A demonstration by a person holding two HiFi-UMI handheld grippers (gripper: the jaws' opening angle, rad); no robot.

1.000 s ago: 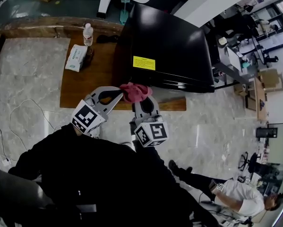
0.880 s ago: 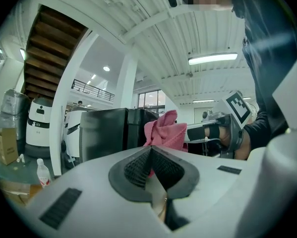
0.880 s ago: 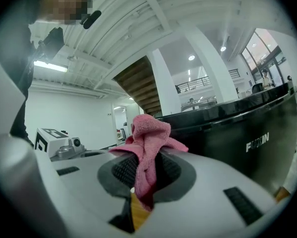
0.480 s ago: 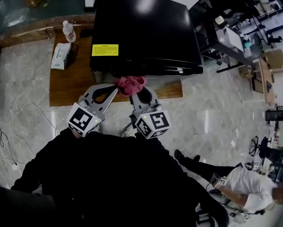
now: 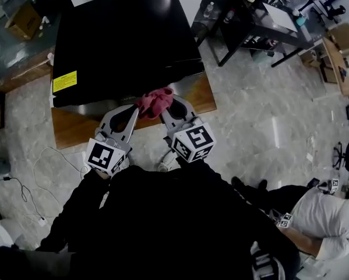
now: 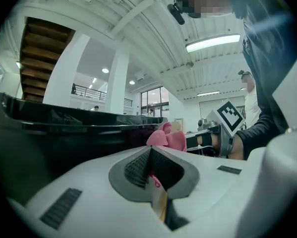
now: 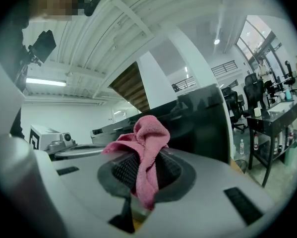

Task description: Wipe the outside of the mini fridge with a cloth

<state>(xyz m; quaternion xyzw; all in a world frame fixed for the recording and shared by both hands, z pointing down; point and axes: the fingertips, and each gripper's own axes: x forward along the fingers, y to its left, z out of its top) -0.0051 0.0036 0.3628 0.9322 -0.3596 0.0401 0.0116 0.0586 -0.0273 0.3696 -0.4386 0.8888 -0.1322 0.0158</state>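
Note:
The black mini fridge (image 5: 122,34) stands on a wooden table (image 5: 204,95), seen from above in the head view. A crumpled pink cloth (image 5: 155,101) rests against the fridge's near edge, right of its middle. My left gripper (image 5: 136,108) and right gripper (image 5: 164,107) meet at the cloth from either side, and both are shut on it. In the right gripper view the cloth (image 7: 146,133) hangs pinched in the right gripper (image 7: 141,175), with the fridge (image 7: 203,118) behind. In the left gripper view, the left gripper (image 6: 150,171) pinches a pink scrap, and the cloth (image 6: 167,137) bunches beyond it.
A yellow label (image 5: 64,81) marks the fridge's left side. Cables (image 5: 43,156) trail over the marble floor at the left. Dark desks (image 5: 261,16) stand at the upper right, and a seated person (image 5: 328,214) is at the lower right. A cardboard box (image 5: 24,19) sits at the far left.
Both grippers have carried the cloth rightwards along the fridge's near edge, from under the yellow label to well right of it. The head view has swung, so the fridge shows further left.

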